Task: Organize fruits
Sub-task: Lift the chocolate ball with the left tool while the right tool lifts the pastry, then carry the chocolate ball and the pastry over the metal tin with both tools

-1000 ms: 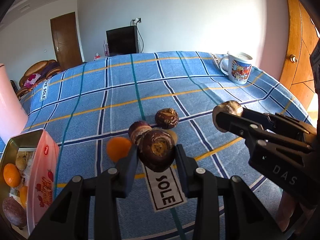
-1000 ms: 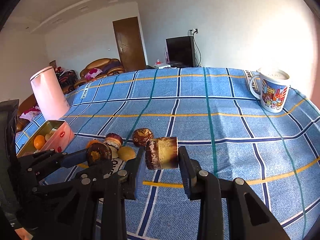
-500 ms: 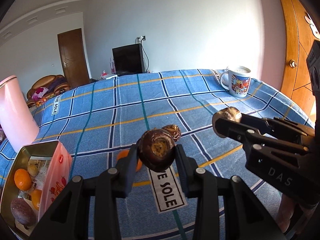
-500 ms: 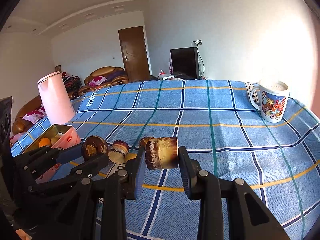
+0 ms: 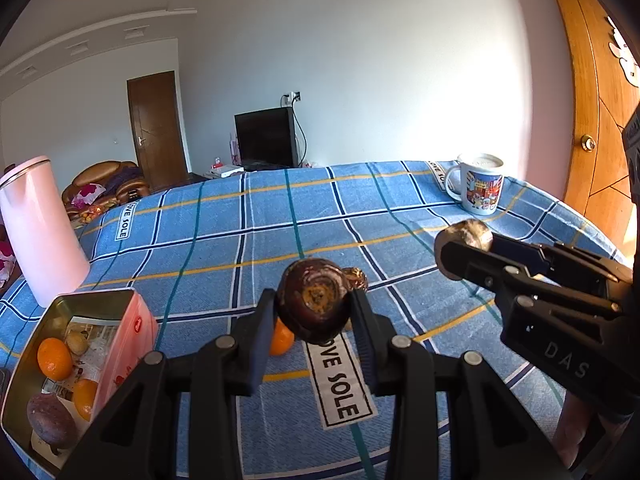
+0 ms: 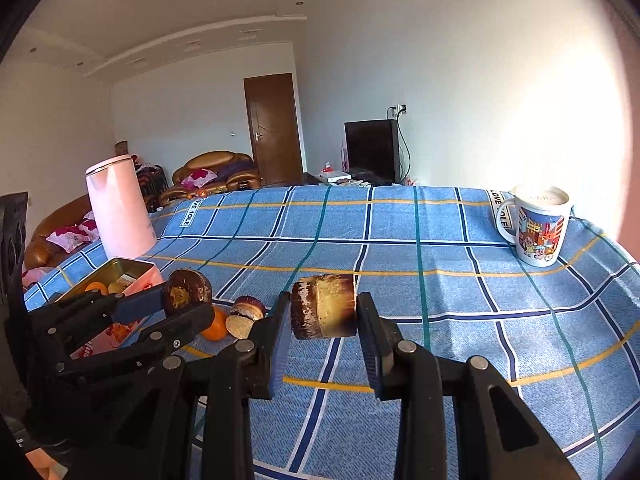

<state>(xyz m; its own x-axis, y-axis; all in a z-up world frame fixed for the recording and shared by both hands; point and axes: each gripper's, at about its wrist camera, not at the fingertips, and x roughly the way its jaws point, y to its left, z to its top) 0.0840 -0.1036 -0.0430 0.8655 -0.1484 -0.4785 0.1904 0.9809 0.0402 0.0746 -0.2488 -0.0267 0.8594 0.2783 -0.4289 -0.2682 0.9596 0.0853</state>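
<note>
My left gripper (image 5: 314,312) is shut on a round dark brown fruit (image 5: 314,306) and holds it above the blue checked cloth. My right gripper (image 6: 323,316) is shut on another brown fruit (image 6: 324,316), also held in the air; it shows at the right of the left wrist view (image 5: 464,240). An orange (image 5: 282,338) and another brown fruit (image 5: 356,278) lie on the cloth behind the left gripper. A gold tin (image 5: 24,364) at lower left holds oranges (image 5: 54,358) and a dark purple fruit (image 5: 50,420).
A pink kettle (image 5: 38,232) stands behind the tin at the left. A printed mug (image 5: 480,188) stands at the far right corner of the table. A wooden door (image 5: 596,128) is close on the right.
Both grippers have risen with their fruits and tilted up, so the table looks lower in both views. The tin and kettle have come further into the left wrist view.
</note>
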